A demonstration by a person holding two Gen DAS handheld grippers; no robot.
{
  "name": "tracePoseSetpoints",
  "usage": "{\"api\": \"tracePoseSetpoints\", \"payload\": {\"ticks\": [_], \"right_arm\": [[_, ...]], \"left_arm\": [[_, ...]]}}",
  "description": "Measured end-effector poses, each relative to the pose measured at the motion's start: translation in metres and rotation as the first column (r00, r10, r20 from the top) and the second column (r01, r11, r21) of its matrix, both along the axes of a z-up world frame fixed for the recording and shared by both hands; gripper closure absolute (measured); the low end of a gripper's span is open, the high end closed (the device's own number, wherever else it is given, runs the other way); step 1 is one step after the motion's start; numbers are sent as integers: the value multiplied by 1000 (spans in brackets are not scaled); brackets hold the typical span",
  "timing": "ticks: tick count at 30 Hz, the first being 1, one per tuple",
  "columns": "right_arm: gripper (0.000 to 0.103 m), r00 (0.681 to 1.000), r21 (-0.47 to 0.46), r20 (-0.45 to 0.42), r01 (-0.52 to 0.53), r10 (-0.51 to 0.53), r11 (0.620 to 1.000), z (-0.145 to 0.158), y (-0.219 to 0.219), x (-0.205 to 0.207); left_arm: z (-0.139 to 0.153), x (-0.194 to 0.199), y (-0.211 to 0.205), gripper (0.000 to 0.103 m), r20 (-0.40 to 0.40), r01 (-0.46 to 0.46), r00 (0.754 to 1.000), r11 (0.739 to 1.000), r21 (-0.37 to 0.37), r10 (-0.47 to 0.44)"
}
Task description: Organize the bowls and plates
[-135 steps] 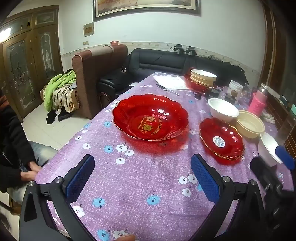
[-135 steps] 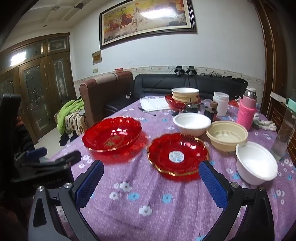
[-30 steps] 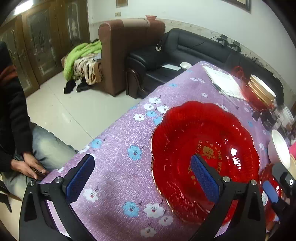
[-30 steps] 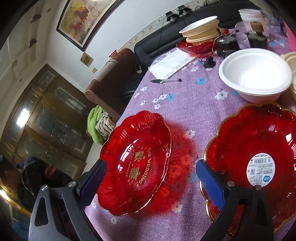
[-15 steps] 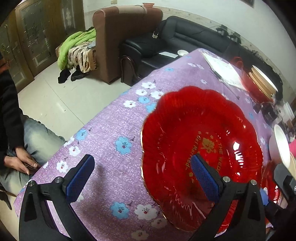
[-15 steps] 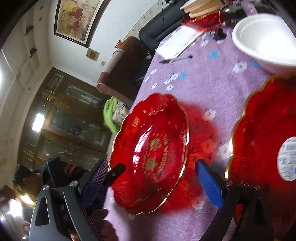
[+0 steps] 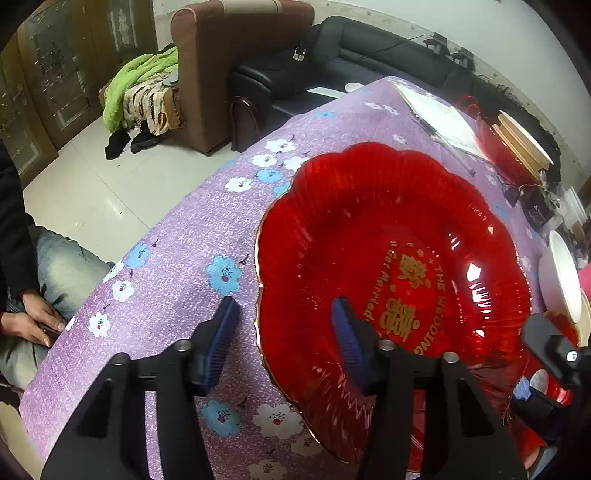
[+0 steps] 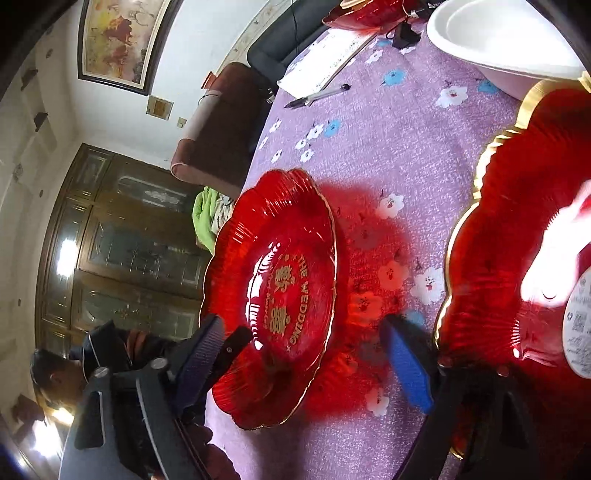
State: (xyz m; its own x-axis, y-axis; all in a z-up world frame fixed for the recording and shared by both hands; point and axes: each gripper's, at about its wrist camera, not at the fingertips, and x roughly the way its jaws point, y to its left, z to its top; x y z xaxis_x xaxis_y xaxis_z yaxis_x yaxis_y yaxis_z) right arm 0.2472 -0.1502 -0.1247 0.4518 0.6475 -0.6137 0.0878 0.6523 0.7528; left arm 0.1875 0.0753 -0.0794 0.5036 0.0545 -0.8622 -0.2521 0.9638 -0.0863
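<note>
Purple flowered tablecloth [image 7: 177, 236]: left gripper [image 7: 284, 332] straddles the large red plate's [image 7: 369, 221] near rim, apparently unclamped; right gripper [image 8: 306, 354], released, beside that plate.

Large red scalloped plate [image 7: 391, 258], gold-rimmed, gold lettering inside, tilted off the purple cloth. Smaller red plate [image 8: 517, 258] lies beside it; white bowl [image 8: 506, 40] beyond.

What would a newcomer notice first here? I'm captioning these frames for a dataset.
The big red scalloped plate with gold wedding lettering dominates the purple floral tablecloth, with the left gripper straddling its near rim. To its right lies a smaller red plate with a white sticker, a white bowl beyond it.
</note>
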Motion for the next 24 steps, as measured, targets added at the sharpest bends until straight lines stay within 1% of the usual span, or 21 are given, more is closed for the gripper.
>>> {"api": "tracePoseSetpoints", "payload": {"ticks": [2, 3, 4, 5, 6, 7, 9, 12, 14, 16, 20, 24], "right_arm": [[38, 1000, -32, 8, -2, 2, 999, 1, 0, 1], [55, 1000, -53, 8, -10, 10, 999, 2, 2, 1], [67, 1000, -79, 5, -23, 23, 997, 2, 5, 2], [71, 999, -120, -1, -33, 33, 992, 2, 8, 3], [79, 999, -148, -7, -34, 33, 988, 0, 10, 2], [84, 1000, -169, -19, -27, 24, 985, -2, 11, 3], [85, 1000, -159, -16, -24, 22, 987, -4, 10, 4], [85, 1000, -210, 6, -22, 24, 978, 0, 14, 0], [85, 999, -262, 20, -22, 29, 965, 4, 19, -2], [86, 999, -290, 25, -19, 28, 957, 8, 21, -5], [86, 999, -287, 32, -31, 42, 957, 14, 25, -12], [86, 996, -295, 48, -55, 73, 954, 24, 36, -26]], "left_arm": [[1, 1, 0, 68, 1, 7, 1000, 1000, -15, -7], [1, 1, -1, 71, 0, 12, 1000, 1000, -20, -12], [1, 2, -1, 72, -1, 14, 1000, 1000, -20, -14], [0, 2, -2, 76, -1, 15, 1000, 1000, -14, -15], [0, 2, -2, 80, 3, 18, 1000, 1000, -16, -18], [0, 2, -2, 80, 5, 21, 1000, 1000, -22, -21], [1, 1, -1, 81, 9, 24, 1000, 999, -26, -23], [2, -1, 0, 83, 12, 29, 1000, 999, -33, -29], [3, -3, 1, 84, 14, 35, 999, 999, -38, -35], [5, -7, 1, 84, 14, 36, 999, 999, -31, -36], [14, -23, 7, 84, 28, 27, 999, 1000, -14, -27], [27, -49, 17, 84, 44, 17, 999, 1000, -2, -17]]}}
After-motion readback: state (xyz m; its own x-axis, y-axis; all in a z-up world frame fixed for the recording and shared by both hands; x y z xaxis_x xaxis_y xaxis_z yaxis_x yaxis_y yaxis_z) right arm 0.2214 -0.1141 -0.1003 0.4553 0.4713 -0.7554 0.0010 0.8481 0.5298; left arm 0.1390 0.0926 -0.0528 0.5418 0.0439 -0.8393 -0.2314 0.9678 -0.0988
